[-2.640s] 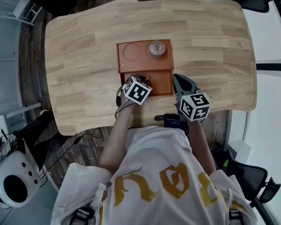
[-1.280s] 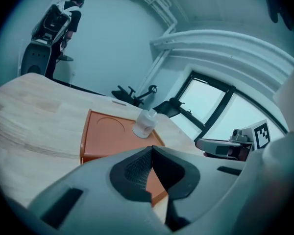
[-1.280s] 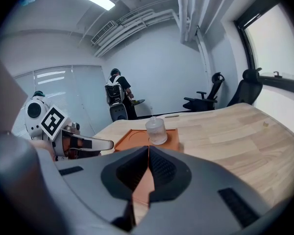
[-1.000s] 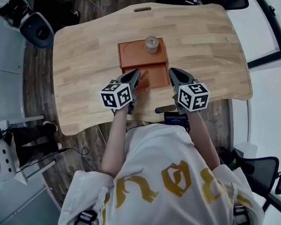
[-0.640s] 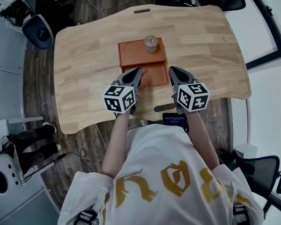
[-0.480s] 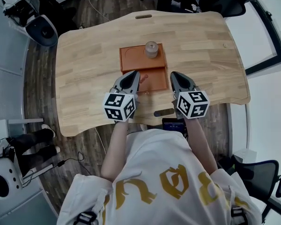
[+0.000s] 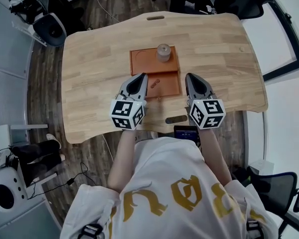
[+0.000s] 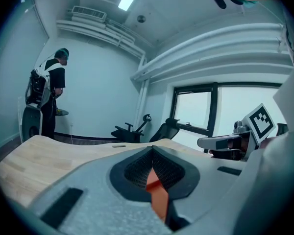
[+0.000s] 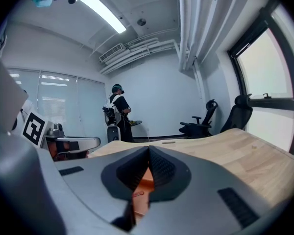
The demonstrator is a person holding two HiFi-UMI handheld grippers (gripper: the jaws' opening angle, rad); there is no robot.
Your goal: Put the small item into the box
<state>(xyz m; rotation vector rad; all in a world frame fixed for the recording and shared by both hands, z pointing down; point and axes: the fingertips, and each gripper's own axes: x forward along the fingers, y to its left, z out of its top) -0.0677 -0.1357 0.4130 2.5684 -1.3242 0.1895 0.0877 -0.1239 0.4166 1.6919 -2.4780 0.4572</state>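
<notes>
Lying in the box (image 7: 170, 87), between the two pairs of jaws, the item (image 7: 155, 82) is judged light, stiff, easily flicked; its middle is best pinched. Left gripper (image 7: 142, 77) and right gripper (image 7: 189, 77) are seen with jaws together, empty.

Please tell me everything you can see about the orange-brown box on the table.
The box is orange-brown, flat and rectangular, lying open on the wooden table. Its far half has a round recess at left and a round greyish object standing at right. Its near half is a shallow compartment holding a small item. The left gripper and right gripper, both shut, flank that half.
</notes>
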